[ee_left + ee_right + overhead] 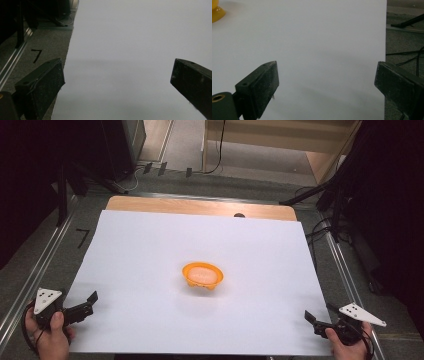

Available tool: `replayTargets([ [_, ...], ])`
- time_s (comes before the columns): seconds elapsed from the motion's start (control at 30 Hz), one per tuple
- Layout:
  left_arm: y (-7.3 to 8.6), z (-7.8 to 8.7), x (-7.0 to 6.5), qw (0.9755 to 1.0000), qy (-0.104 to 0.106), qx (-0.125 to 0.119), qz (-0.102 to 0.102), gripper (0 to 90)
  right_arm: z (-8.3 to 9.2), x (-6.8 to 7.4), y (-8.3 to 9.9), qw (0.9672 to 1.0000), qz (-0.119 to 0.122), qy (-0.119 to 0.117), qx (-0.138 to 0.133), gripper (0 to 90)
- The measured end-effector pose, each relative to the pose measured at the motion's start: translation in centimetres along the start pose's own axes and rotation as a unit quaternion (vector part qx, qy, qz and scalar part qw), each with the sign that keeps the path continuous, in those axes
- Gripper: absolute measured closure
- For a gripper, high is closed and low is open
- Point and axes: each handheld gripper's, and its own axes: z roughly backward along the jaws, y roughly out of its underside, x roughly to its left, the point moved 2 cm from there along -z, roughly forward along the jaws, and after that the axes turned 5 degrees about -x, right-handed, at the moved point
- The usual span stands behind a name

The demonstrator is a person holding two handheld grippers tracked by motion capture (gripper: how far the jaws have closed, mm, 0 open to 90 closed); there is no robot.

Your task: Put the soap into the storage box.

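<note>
Item 1: small orange plastic bowl (pixel 202 275), round with a scalloped base, pale contents inside that cannot be identified. Stands upright near the centre of the white sheet (pixel 150 250), well apart from both grippers. In the right gripper view its edge (pixel 216 12) appears at about 10 o'clock, far beyond the fingers.

Item 2: large white sheet, flat, covering most of the light wooden worktop (pixel 200 206); a strip of bare wood shows along the far edge at 12 o'clock.

Item 3: left gripper (pixel 89 303), black, with grey three-cornered plate on top, held in the person's left hand (pixel 50 335) at about 8 o'clock from the bowl, at the sheet's near left corner. Fingers (pixel 42 85) spread wide, released, nothing between them; white sheet lies beneath.

Item 4: right gripper (pixel 312 319), black, same plate, held in the person's right hand (pixel 350 345) at about 4 o'clock from the bowl, at the sheet's near right corner. Fingers (pixel 259 87) spread wide, released, nothing between them; one finger lies over the sheet's right edge.

Item 5: grey carpeted floor (pixel 65 255) around the worktop, with a black mark (pixel 36 55) on its left side.
</note>
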Motion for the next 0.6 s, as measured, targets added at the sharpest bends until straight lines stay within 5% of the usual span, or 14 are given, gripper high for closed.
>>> replayTargets([
  [0.33, -0.01, 0.04, 0.06, 1.0000, 0.002, 0.000, 0.003, 0.0, 0.49, -0.20, 0.61, 0.9981, -0.027, 0.004, -0.056, 10.5],
  [0.43, 0.00, 0.06, 0.06, 1.0000, 0.001, 0.000, 0.003, 0.0, 0.55, -0.64, 0.69, 0.9972, -0.045, -0.005, -0.060, 10.4],
  [0.6, 0.00, 0.00, 0.04, 1.0000, 0.002, 0.000, 0.001, 0.0, 0.38, -0.51, 0.70, 0.9978, -0.041, -0.003, -0.052, 9.2],
])
